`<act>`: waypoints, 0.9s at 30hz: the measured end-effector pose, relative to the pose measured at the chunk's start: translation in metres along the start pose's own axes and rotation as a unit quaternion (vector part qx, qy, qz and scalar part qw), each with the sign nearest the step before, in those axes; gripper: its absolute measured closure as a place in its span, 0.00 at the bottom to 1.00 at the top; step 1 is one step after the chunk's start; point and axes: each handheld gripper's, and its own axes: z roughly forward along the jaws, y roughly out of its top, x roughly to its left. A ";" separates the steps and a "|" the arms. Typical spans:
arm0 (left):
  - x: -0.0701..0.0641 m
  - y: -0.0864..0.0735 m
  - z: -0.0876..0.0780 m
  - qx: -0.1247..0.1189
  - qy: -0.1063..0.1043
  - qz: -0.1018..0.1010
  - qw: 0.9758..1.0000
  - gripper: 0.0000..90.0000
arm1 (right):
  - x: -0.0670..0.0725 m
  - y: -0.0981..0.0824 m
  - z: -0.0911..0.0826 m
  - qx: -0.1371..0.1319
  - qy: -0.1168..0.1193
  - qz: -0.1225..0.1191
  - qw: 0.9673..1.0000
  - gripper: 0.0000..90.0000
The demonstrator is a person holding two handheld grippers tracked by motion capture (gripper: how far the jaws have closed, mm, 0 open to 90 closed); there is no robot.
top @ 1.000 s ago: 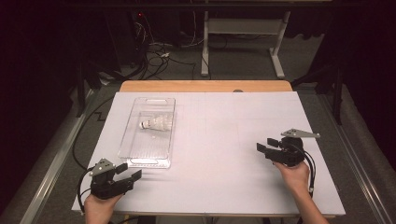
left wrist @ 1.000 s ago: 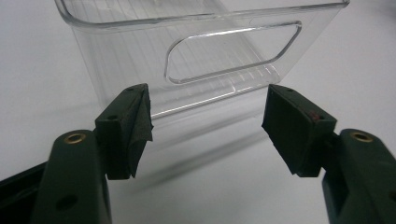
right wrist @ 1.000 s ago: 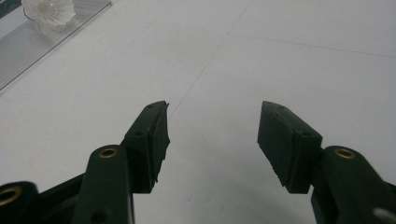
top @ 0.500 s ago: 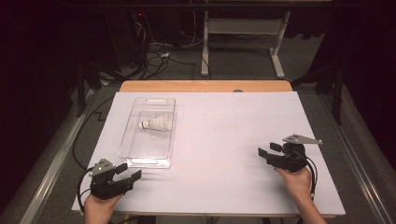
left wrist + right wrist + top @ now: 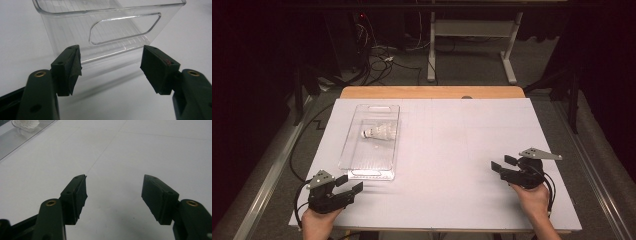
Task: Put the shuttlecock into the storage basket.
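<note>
A clear plastic tray (image 5: pixel 354 150) lies on the left part of the white table, with a white shuttlecock (image 5: pixel 381 132) inside it toward its far half. My left gripper (image 5: pixel 350 185) rests open at the table's near left corner, just short of the tray's near end. Its view looks at the tray's end wall and handle slot (image 5: pixel 125 28) between empty jaws (image 5: pixel 111 67). My right gripper (image 5: pixel 503 165) is open over the near right of the table, nothing between its jaws (image 5: pixel 115 192). The shuttlecock (image 5: pixel 26 124) and tray (image 5: pixel 15 142) show at that view's top left.
The white sheet (image 5: pixel 447 145) covers a wooden table whose far edge (image 5: pixel 432 92) is bare. Beyond it on the dark floor lie cables (image 5: pixel 382 55) and a white desk frame (image 5: pixel 472 35). Metal rails run along both table sides.
My right gripper has drifted slightly toward the near right edge of the table. The left gripper, the tray and the shuttlecock have not moved.
</note>
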 end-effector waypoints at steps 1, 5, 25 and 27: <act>0.000 0.000 0.000 0.000 0.000 0.000 1.000 0.37 | 0.000 -0.001 -0.001 -0.001 0.001 0.000 1.000 0.41; 0.000 0.000 0.000 0.000 -0.001 0.000 1.000 0.37 | 0.000 -0.004 -0.004 -0.002 0.000 0.002 1.000 0.41; 0.000 0.000 0.000 -0.001 -0.001 -0.002 1.000 0.37 | -0.001 -0.014 -0.012 -0.003 -0.003 0.003 1.000 0.41; 0.000 0.000 -0.001 -0.002 -0.001 -0.002 1.000 0.37 | -0.001 -0.014 -0.013 -0.004 -0.003 0.003 1.000 0.41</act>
